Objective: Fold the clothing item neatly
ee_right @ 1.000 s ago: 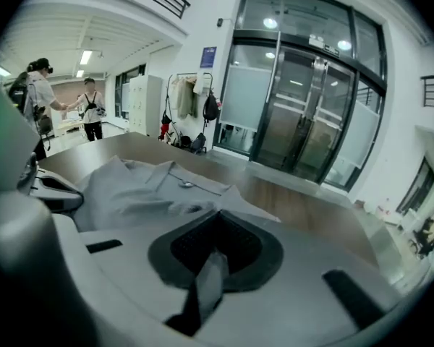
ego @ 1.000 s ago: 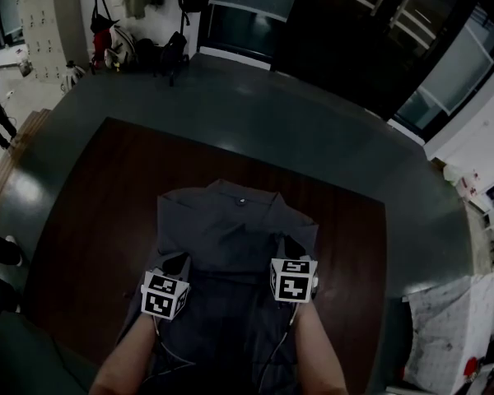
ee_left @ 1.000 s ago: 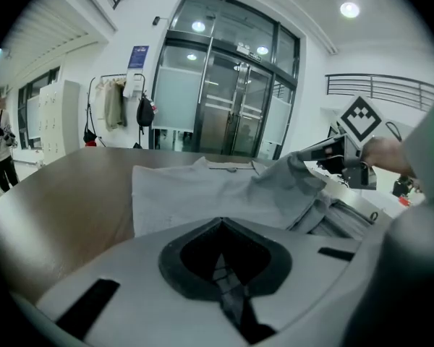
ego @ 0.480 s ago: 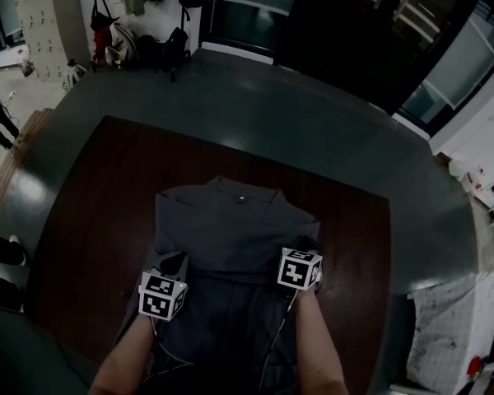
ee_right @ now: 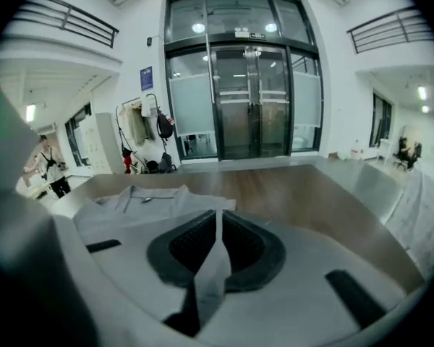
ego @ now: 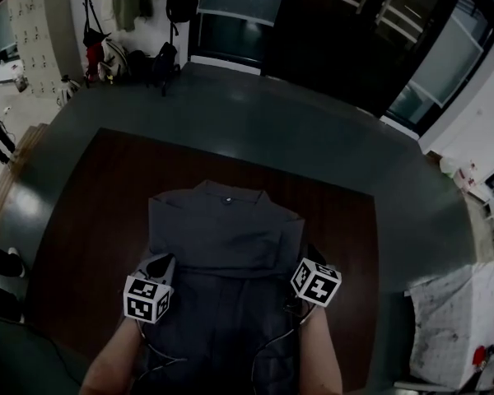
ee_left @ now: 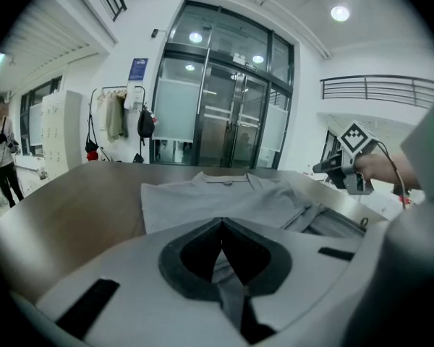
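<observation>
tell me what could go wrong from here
The left gripper and right gripper each pinch only a thin strip of the grey shirt, so cloth may slip from the fingers mid-fold. The shirt's collar end lies flat on the table; an uneven pull could drag it askew.

The shirt is a plain mid-grey, with one small pale spot at the collar. The table is dark reddish-brown wood, ringed by a dull grey-green band. The left gripper and the right gripper bear black-and-white square markers; their bodies are pale grey, black round the jaws. The bag is red; the white cloth is speckled dark
</observation>
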